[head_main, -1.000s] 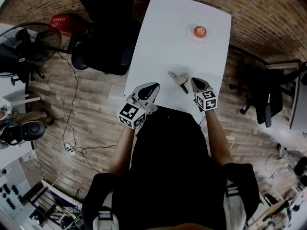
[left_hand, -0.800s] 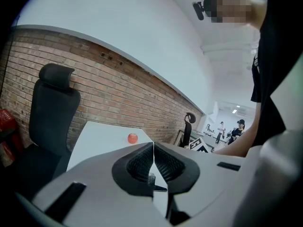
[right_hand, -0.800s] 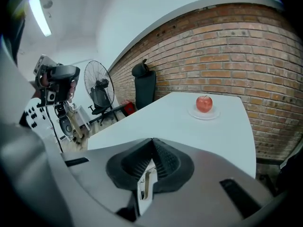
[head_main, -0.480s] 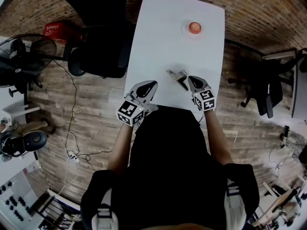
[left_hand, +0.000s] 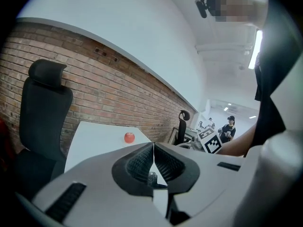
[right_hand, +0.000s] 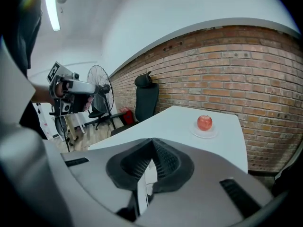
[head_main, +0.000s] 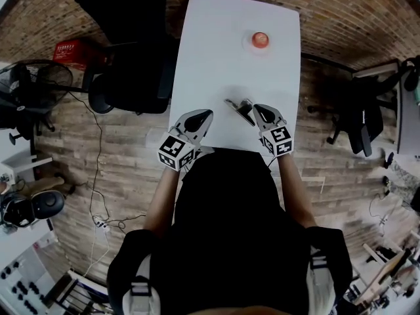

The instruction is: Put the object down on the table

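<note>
Over the near edge of the white table (head_main: 223,51), the right hand-held gripper (head_main: 255,109) clenches a thin grey object (head_main: 237,107) jutting ahead of it, which, released before being lowered, might bounce off that edge.

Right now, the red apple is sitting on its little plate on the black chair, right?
Not quite. The red apple is sitting on its little plate, but the plate is on the white table, at its far end. The black chair stands beside the table with nothing on it. The head view shows this.
</note>
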`<action>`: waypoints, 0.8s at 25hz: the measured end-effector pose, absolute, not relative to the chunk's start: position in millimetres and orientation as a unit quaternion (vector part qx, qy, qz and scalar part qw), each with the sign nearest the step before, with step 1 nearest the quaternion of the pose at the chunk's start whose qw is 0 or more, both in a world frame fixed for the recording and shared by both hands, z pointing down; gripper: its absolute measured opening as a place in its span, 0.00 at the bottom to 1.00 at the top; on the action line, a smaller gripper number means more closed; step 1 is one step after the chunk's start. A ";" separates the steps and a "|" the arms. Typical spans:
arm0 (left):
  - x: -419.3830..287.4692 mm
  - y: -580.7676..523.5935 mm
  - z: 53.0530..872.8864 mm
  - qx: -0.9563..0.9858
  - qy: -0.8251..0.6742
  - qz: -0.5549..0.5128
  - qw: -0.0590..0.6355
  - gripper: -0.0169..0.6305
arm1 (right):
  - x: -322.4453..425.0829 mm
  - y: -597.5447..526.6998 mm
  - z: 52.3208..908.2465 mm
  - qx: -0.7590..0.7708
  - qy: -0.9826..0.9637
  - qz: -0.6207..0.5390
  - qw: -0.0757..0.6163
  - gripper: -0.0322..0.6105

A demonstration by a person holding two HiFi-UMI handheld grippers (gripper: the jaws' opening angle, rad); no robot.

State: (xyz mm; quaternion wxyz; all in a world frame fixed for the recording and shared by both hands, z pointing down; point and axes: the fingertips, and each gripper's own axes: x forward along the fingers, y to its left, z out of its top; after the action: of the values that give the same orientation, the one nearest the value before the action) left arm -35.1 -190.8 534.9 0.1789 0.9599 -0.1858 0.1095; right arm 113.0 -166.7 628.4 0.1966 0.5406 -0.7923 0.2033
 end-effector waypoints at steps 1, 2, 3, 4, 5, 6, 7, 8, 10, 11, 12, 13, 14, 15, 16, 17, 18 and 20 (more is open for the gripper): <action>-32.8 -190.8 535.9 0.960 -0.182 0.111 0.180 0.06 | 113.5 -165.8 624.9 0.542 -0.792 0.201 0.195 0.05; -29.7 -190.5 536.6 0.961 -0.178 0.111 0.181 0.06 | 115.1 -164.4 622.6 0.544 -0.791 0.198 0.195 0.05; -26.2 -190.6 537.1 0.962 -0.173 0.111 0.181 0.06 | 116.5 -163.2 620.4 0.546 -0.790 0.197 0.197 0.05; -22.9 -191.0 537.3 0.963 -0.169 0.110 0.180 0.06 | 117.2 -162.7 618.6 0.547 -0.789 0.196 0.199 0.05; -20.4 -191.7 537.3 0.964 -0.165 0.109 0.179 0.06 | 117.2 -162.5 617.7 0.547 -0.789 0.196 0.201 0.05; -18.7 -192.6 537.3 0.964 -0.163 0.108 0.178 0.06 | 116.4 -162.2 617.4 0.547 -0.788 0.196 0.203 0.05; -17.5 -193.5 537.2 0.965 -0.161 0.106 0.179 0.06 | 115.5 -161.6 617.3 0.547 -0.788 0.196 0.204 0.05; -16.4 -194.4 537.2 0.965 -0.160 0.104 0.180 0.06 | 114.7 -160.8 617.3 0.547 -0.787 0.198 0.204 0.05; -14.8 -195.1 537.5 0.965 -0.157 0.102 0.182 0.06 | 113.6 -158.3 616.4 0.548 -0.786 0.205 0.199 0.05; -14.3 -194.8 538.0 0.966 -0.155 0.101 0.183 0.06 | 113.3 -156.5 615.6 0.549 -0.786 0.209 0.195 0.05; -13.6 -194.3 538.8 0.966 -0.154 0.102 0.183 0.06 | 113.5 -154.4 614.9 0.549 -0.785 0.212 0.192 0.05; -12.7 -193.9 539.8 0.966 -0.153 0.103 0.183 0.06 | 114.2 -152.5 614.0 0.550 -0.785 0.213 0.190 0.05; -11.8 -193.7 540.9 0.966 -0.152 0.104 0.183 0.06 | 115.0 -151.1 613.2 0.549 -0.785 0.213 0.189 0.05; -10.9 -193.9 541.9 0.965 -0.153 0.105 0.183 0.06 | 116.0 -150.1 612.7 0.549 -0.786 0.211 0.189 0.05; -10.2 -194.4 542.9 0.965 -0.153 0.106 0.184 0.06 | 117.2 -149.4 612.9 0.548 -0.788 0.208 0.189 0.05; -9.6 -194.9 543.8 0.965 -0.153 0.108 0.184 0.06 | 118.6 -148.8 613.5 0.548 -0.789 0.205 0.189 0.05; -9.3 -195.2 544.6 0.965 -0.153 0.109 0.185 0.06 | 119.3 -148.6 613.3 0.548 -0.789 0.203 0.191 0.05; -9.8 -195.5 545.8 0.964 -0.152 0.110 0.186 0.06 | 117.5 -149.4 610.0 0.547 -0.789 0.202 0.191 0.05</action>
State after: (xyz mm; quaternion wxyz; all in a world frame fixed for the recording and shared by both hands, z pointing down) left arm -9.8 -195.5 545.8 0.1862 0.9644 -0.1525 0.1098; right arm 117.5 -149.4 610.0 0.1914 0.5473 -0.7895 0.2016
